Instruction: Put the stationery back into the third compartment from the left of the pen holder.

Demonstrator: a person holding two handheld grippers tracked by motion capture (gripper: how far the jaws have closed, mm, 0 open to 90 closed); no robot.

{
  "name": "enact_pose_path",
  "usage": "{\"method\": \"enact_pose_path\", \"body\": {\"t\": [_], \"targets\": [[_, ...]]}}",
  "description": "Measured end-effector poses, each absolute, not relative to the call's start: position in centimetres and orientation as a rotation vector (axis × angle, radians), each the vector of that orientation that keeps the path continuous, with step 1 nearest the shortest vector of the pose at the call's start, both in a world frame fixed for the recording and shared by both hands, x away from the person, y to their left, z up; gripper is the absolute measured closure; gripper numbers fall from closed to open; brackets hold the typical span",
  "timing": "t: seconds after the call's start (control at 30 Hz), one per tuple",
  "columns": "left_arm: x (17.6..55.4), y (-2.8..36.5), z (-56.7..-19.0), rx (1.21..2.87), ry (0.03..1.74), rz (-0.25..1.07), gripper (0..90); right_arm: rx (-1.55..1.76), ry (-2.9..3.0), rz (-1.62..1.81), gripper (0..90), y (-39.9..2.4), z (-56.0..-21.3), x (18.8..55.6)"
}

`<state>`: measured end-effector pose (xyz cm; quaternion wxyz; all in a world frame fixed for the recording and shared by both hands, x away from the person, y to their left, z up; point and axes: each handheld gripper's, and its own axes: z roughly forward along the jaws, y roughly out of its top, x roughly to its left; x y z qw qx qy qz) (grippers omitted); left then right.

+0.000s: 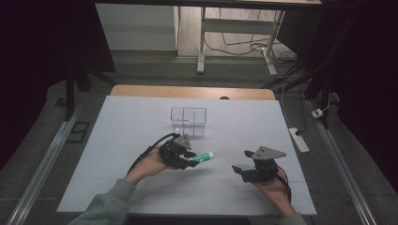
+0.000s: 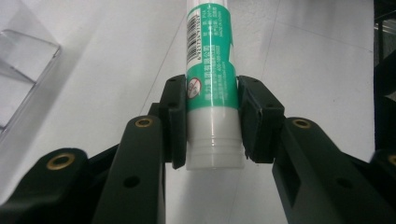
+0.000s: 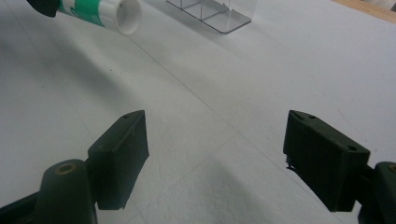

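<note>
The left claw (image 1: 191, 156) clamps a green-and-white glue stick (image 1: 202, 157) near its white end, holding it level just above the middle of the white tabletop (image 1: 117, 140). The right claw (image 1: 240, 161), toward the near right corner, stands wide open and empty. A clear plastic box (image 1: 188, 121) sits behind, toward the far edge.

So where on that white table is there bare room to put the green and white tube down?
Nearly everywhere. The white table is bare left of the clear plastic divided box, right of it, and between the left gripper holding the green and white tube and the open right gripper. Only around the box is it crowded.
</note>
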<state>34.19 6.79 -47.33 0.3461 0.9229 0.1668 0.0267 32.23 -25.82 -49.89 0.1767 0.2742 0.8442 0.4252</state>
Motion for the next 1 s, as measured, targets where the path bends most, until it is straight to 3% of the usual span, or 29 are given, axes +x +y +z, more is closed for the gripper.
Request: {"method": "enact_pose_path", "body": {"t": [1.0], "targets": [[34.9, 4.3, -47.9, 2.432, 0.388, 0.003, 64.6, 0.617, 2.423, 1.116, 22.0, -21.8, -49.6, 31.4]]}}
